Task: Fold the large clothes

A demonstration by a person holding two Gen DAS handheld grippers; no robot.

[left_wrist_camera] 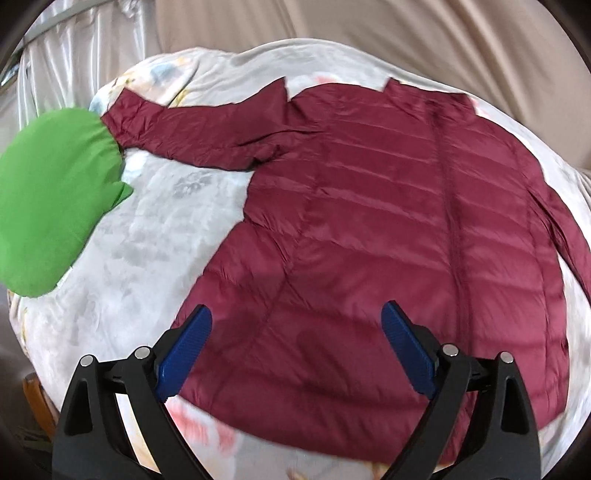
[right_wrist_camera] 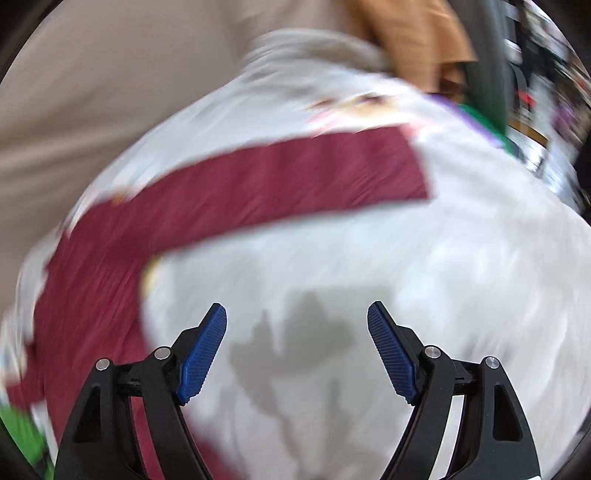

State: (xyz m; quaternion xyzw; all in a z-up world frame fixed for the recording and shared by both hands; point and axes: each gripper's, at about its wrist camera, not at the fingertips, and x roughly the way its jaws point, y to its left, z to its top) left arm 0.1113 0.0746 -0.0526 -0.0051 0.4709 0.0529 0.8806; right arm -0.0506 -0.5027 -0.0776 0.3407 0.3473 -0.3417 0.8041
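Note:
A maroon quilted down jacket (left_wrist_camera: 388,221) lies spread flat on a pale floral bed cover (left_wrist_camera: 147,240), one sleeve (left_wrist_camera: 192,125) stretched out to the left. My left gripper (left_wrist_camera: 297,314) is open and empty above the jacket's lower hem. In the blurred right wrist view the other sleeve (right_wrist_camera: 277,181) stretches up to the right. My right gripper (right_wrist_camera: 297,314) is open and empty above bare bed cover (right_wrist_camera: 424,258), to the right of the jacket body (right_wrist_camera: 92,295).
A green cloth bundle (left_wrist_camera: 51,199) lies at the left, touching the sleeve's cuff. A beige curtain (left_wrist_camera: 369,33) hangs behind the bed. Shelves with clutter (right_wrist_camera: 546,110) and an orange-brown fabric (right_wrist_camera: 417,33) show at the right, blurred.

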